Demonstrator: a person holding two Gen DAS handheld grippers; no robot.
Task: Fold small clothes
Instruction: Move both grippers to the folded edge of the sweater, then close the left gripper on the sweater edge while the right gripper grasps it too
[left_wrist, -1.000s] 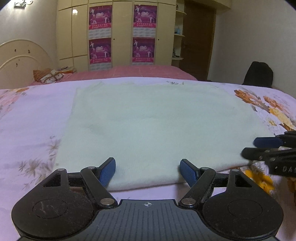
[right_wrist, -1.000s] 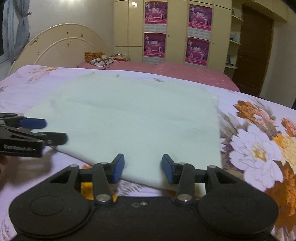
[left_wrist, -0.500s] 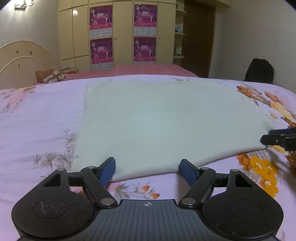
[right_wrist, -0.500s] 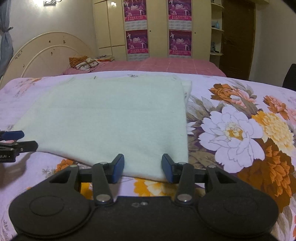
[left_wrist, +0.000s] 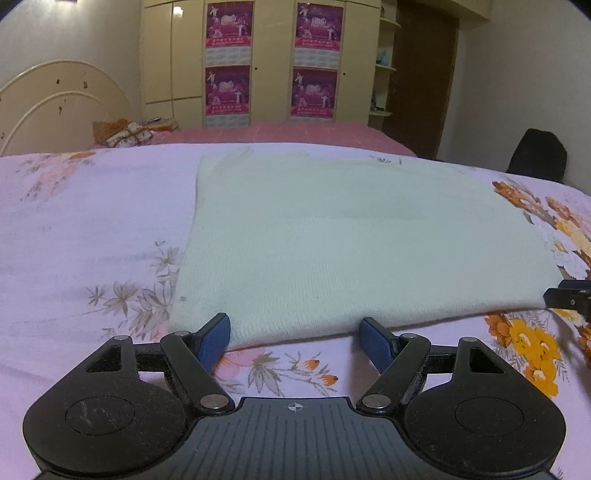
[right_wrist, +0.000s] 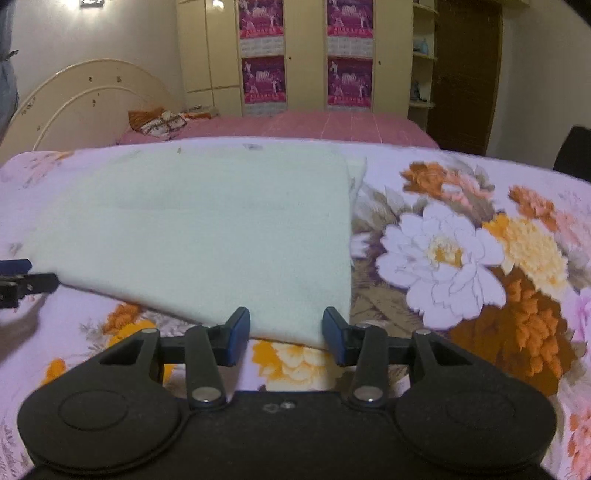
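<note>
A pale green knitted garment (left_wrist: 351, 240) lies folded flat on a pink floral bedsheet (left_wrist: 92, 240). My left gripper (left_wrist: 295, 330) is open wide just above the sheet, and its blue fingertips straddle the garment's near edge close to the near left corner. In the right wrist view the same garment (right_wrist: 207, 229) fills the left half. My right gripper (right_wrist: 285, 323) is open, and the near right corner lies between its fingertips unpinched. Each gripper shows at the edge of the other's view: the right gripper (left_wrist: 569, 299) and the left gripper (right_wrist: 22, 280).
Beyond the sheet lies a second bed with a pink cover (left_wrist: 295, 131) and a patterned bundle (left_wrist: 125, 134). A cream headboard (left_wrist: 55, 107) stands at the far left and a wardrobe with posters (left_wrist: 273, 62) at the back. A black object (left_wrist: 537, 155) sits at the far right.
The two grippers have drawn apart along the garment's near edge: the left one toward the left corner, the right one toward the right corner. Both stayed as wide as before.
</note>
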